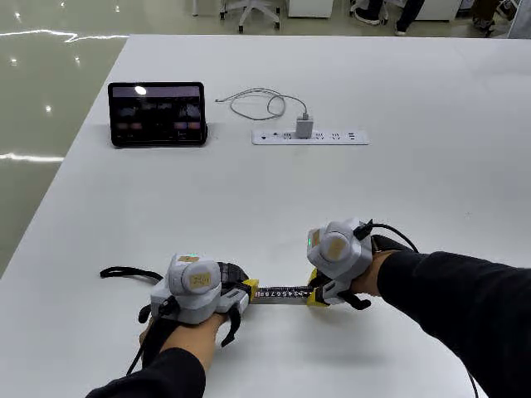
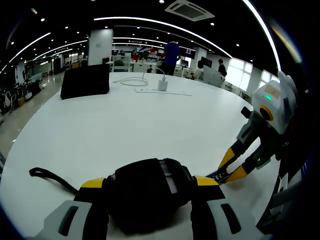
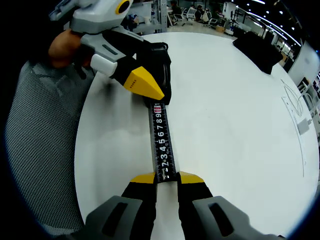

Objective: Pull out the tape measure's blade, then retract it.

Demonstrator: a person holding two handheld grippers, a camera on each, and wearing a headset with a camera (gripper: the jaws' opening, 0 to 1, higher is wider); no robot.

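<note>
Head view: white bench point(image 1: 398, 91); left gripper point(image 1: 246, 290) low at left, right gripper point(image 1: 314, 290) near it to the right, both close to the front edge. The tape measure case point(image 1: 233, 274) (black) sits on the bench inside the left gripper. The blade point(image 1: 282, 293) runs a short way from the case across to the right gripper. A black strap point(image 1: 126, 271) lies on the bench left of the case. Far side: dark tablet point(image 1: 157, 114), propped upright; white power strip point(image 1: 309, 138) with a charger point(image 1: 304, 127) plugged in and a looped cable point(image 1: 257, 101). Left gripper view: fingers point(image 2: 93, 183) (yellow-tipped) pressed against both sides of the case, gripping it. The right gripper shows at the right, with the blade's end between its tips. Right gripper view: this gripper's own fingers point(image 3: 143, 178) pinch the blade at its free end, beside the lowest numerals. The blade runs straight from them to the case mouth, black scale uppermost (whether it touches the bench cannot be told). The left gripper is at upper left, clamped on the case.
</note>
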